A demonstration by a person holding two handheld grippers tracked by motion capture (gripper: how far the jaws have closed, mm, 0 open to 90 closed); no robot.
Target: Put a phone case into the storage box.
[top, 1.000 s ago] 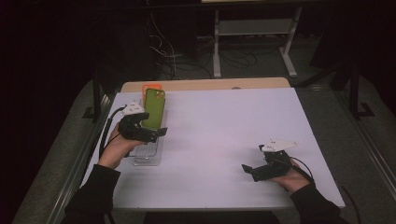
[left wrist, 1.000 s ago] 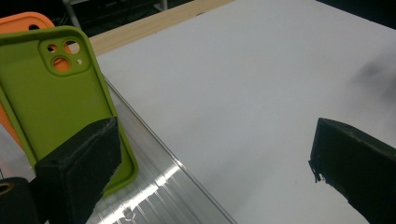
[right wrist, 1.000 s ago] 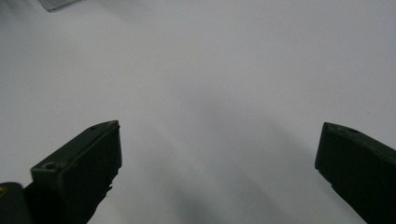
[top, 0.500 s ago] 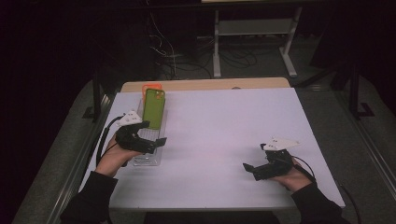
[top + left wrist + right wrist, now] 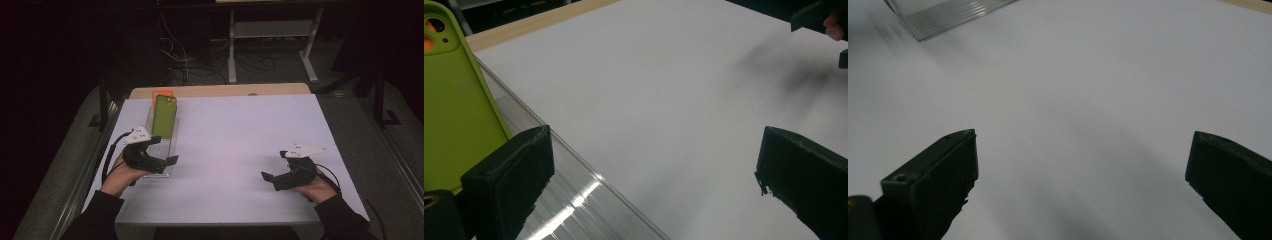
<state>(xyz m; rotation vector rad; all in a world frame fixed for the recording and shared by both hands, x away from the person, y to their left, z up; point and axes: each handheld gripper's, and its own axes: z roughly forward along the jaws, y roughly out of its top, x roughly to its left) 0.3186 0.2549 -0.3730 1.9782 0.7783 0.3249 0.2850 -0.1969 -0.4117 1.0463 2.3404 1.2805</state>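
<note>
Green phone case on clear tray, long axis front-to-back, camera end far

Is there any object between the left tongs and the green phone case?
Nothing visible does. The left tongs hang open over the clear tray, and the green phone case lies just beyond on that same tray, with one jaw near its edge.

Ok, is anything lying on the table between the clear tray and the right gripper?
No. In the high view, the white table between the clear tray and the right gripper is bare.
</note>
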